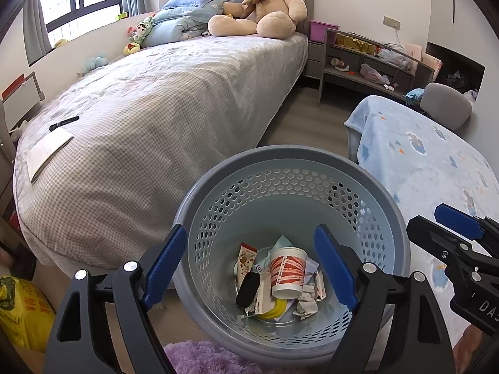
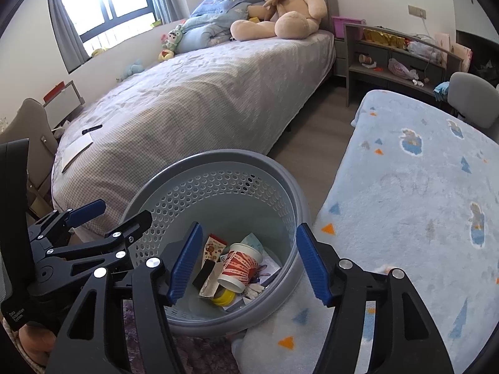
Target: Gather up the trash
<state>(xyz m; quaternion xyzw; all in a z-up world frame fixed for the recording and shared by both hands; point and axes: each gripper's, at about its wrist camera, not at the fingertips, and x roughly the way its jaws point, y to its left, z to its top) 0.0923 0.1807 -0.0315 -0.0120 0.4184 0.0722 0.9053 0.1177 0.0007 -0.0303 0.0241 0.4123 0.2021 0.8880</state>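
Observation:
A grey perforated waste basket stands on the floor between the bed and a blue blanket; it also shows in the right wrist view. Inside lie a red-and-white paper cup, a black object, a snack wrapper, a yellow item and crumpled paper. The cup also shows in the right wrist view. My left gripper is open and empty above the basket. My right gripper is open and empty above it too, and shows at the right in the left wrist view.
A bed with a checked cover carries a big teddy bear, a paper sheet and a black pen. A blue blanket covers a surface at right. A cluttered grey shelf, a yellow bag and a purple rug lie around.

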